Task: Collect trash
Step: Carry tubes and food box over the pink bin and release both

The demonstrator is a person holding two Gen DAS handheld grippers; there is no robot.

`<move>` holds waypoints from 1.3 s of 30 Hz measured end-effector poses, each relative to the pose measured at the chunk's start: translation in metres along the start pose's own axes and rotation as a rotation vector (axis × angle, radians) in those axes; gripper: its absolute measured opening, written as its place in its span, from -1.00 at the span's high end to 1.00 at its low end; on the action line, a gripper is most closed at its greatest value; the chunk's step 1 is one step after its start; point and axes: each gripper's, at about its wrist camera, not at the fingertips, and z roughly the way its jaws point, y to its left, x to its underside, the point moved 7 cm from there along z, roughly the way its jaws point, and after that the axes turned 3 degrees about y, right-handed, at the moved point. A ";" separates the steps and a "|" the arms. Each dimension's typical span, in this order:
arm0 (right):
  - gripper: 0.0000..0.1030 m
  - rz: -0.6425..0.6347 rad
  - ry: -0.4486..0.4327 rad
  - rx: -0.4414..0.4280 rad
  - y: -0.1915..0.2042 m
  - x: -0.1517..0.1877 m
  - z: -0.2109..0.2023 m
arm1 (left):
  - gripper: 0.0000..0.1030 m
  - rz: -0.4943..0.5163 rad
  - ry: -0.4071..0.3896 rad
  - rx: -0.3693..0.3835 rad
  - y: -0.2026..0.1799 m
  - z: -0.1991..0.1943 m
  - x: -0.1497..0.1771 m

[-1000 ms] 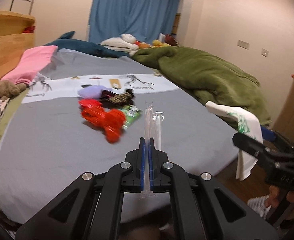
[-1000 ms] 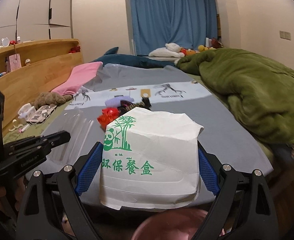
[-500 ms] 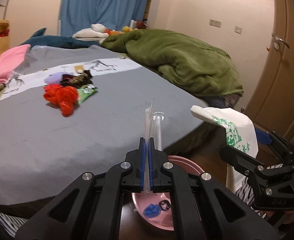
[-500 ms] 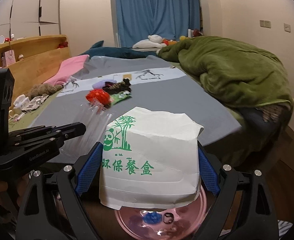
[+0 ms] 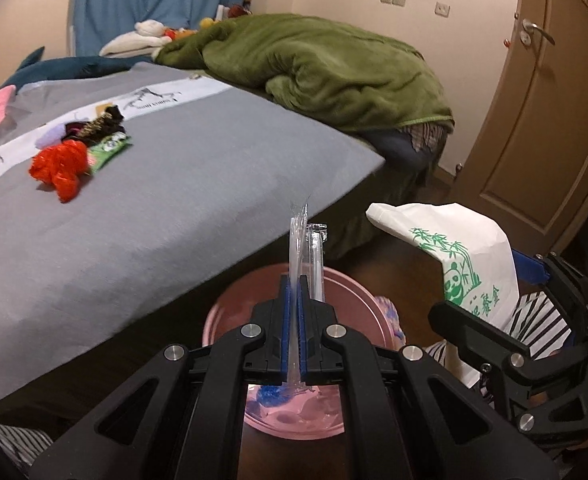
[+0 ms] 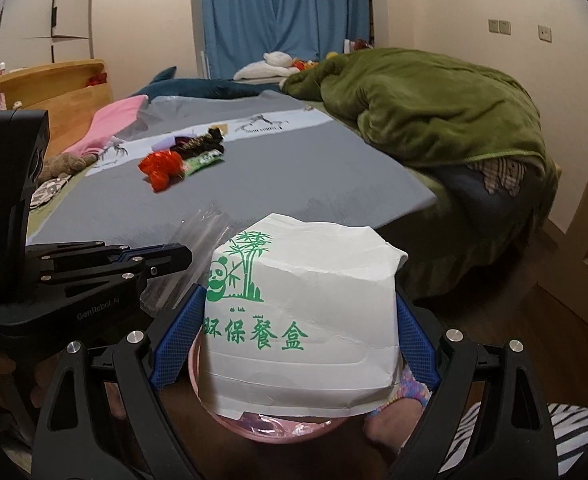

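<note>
My left gripper [image 5: 293, 280] is shut on a clear plastic wrapper [image 5: 303, 236] and holds it over a pink basin [image 5: 230, 312] on the floor by the bed. My right gripper [image 6: 298, 308] is shut on a white paper meal box with a green panda print [image 6: 294, 320], held above the same basin [image 6: 278, 428]. The box also shows in the left wrist view [image 5: 458, 256], and the left gripper and wrapper show in the right wrist view [image 6: 198, 240]. More trash lies on the grey bed: a red crumpled bag [image 5: 60, 164], a green packet [image 5: 108, 150] and dark wrappers [image 5: 94, 128].
The grey bed sheet [image 5: 174, 184] fills the left. A green blanket [image 5: 314, 68] is heaped on the bed's far side. A brown door [image 5: 542, 120] stands at the right. A pink cloth [image 6: 110, 124] and a wooden headboard [image 6: 54, 88] are at far left. A foot in a striped slipper [image 6: 394, 420] is beside the basin.
Both grippers have moved back from over the bed to above the pink basin on the floor, still holding the wrapper and the box. The bed trash now lies farther away.
</note>
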 end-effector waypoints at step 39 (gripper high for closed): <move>-0.81 0.073 0.264 0.018 -0.026 0.040 0.096 | -0.07 -0.016 0.183 -0.010 0.013 0.089 0.024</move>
